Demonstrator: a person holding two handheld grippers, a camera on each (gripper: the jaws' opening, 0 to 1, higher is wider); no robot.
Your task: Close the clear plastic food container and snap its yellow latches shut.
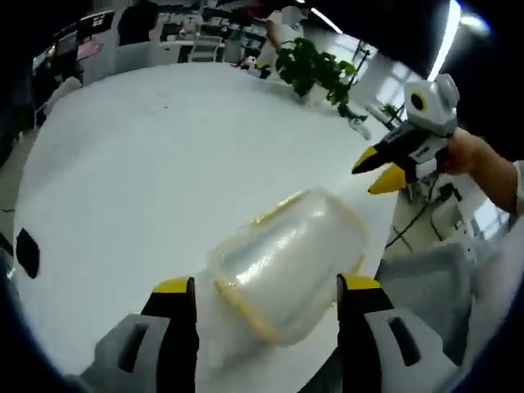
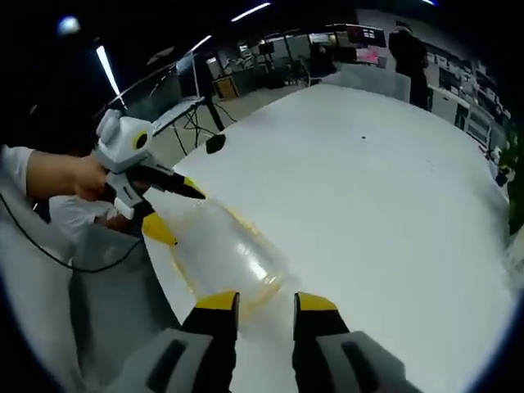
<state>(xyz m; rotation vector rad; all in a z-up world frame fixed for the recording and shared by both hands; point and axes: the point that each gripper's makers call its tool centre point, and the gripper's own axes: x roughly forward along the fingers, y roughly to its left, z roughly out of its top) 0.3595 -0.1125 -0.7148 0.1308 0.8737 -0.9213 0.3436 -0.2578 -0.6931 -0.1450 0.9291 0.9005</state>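
Yellow-tipped jaws of the left gripper (image 1: 266, 288) rose at six o'clock in the left gripper view, spread wide with the container (image 1: 286, 262) lying between and just beyond them, not pinched. That container, a clear rounded-rectangle tub with a yellow rim (image 1: 246, 313) and yellow latches, sat on the white desk (image 1: 147, 164) near its edge, lid seemingly on; whether any latch was snapped could not be told through the blur. In the right gripper view, the right gripper (image 2: 266, 304) stood at six o'clock with its jaws a little apart, holding nothing, the container (image 2: 221, 250) just past them toward eleven o'clock. The left gripper (image 2: 172, 209) came in there at nine o'clock, spread about the tub's far end. In the left gripper view, the right gripper (image 1: 378, 170) hovered at two o'clock, well apart from the tub. By its look the tub was thin, glossy plastic: light, fairly stiff, slippery, and likely to skate across the smooth desk when pushed. A sound hold would be across its short sides or pressing down on the lid, while the other gripper pushed each latch against the wall. A leafy plant (image 1: 315, 70) stood at one o'clock beyond the desk.
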